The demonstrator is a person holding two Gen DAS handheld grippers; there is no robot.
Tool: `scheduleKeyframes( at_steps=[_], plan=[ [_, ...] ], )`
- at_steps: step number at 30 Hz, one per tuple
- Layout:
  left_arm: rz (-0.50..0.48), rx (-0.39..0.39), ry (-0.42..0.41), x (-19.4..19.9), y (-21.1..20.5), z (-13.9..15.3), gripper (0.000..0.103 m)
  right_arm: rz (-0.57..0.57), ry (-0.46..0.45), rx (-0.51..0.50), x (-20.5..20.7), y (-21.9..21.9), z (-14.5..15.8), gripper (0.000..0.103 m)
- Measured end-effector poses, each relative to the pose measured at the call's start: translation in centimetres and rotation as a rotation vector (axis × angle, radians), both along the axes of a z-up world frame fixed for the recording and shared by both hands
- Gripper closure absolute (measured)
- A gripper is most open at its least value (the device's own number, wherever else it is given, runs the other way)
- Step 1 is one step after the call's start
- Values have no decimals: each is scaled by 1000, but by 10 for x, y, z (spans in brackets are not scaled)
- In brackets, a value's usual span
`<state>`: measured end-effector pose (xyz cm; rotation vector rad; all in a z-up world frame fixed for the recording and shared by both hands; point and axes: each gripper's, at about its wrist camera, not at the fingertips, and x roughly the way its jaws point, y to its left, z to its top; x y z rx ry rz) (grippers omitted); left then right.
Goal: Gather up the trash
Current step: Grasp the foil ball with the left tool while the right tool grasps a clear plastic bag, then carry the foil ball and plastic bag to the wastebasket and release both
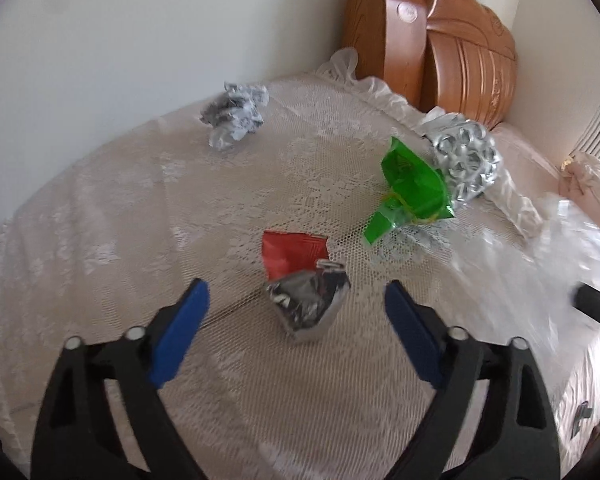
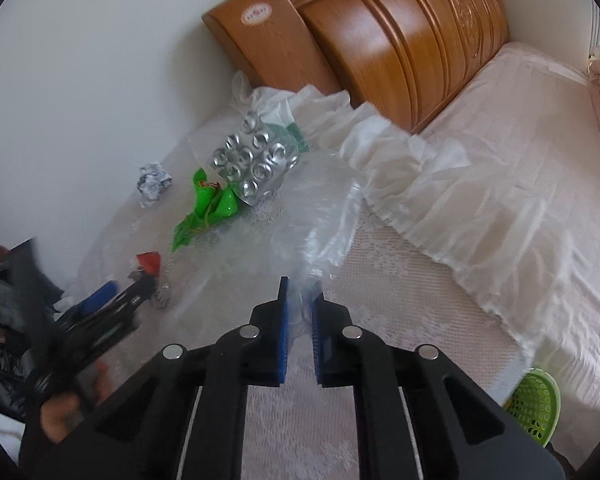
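A crumpled red and silver foil wrapper [image 1: 300, 304] lies on the lace-covered surface [image 1: 140, 220]. My left gripper [image 1: 296, 286] is open, its blue fingers on either side of the wrapper and clear of it. Seen from the right wrist, the left gripper [image 2: 126, 286] hovers over the same wrapper [image 2: 150, 266]. My right gripper [image 2: 301, 290] is shut on the edge of a clear plastic bag [image 2: 320, 208], which billows away from the fingers. Further off lie a green wrapper [image 1: 412, 184], a silver blister tray [image 1: 464, 156] and a ball of crumpled paper [image 1: 234, 114].
A wooden headboard [image 2: 400, 40] stands against the wall behind the surface. A pink bed [image 2: 520, 140] stretches to the right, with white frilled cloth [image 2: 420, 168] along its edge. A green plastic basket [image 2: 534, 404] sits low at the right. A person's hand [image 2: 60, 416] holds the left gripper.
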<state>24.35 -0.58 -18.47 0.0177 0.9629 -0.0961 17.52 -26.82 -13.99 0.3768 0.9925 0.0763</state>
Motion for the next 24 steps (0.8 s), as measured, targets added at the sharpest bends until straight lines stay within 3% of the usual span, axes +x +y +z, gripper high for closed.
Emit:
scheduleKeyframes(
  at_steps=[8, 11, 17, 24],
  plan=[
    [46, -33, 47, 15, 2, -16, 58, 11, -35, -13, -21, -10, 22, 93],
    [43, -28, 45, 14, 0, -16, 67, 13, -40, -4, -23, -13, 24, 93],
    [12, -13, 38, 0, -6, -2, 69, 19, -58, -2, -27, -11, 32, 93],
    [-57, -30, 8, -46, -22, 40, 69, -5, -93, -26, -56, -21, 49, 93]
  ],
)
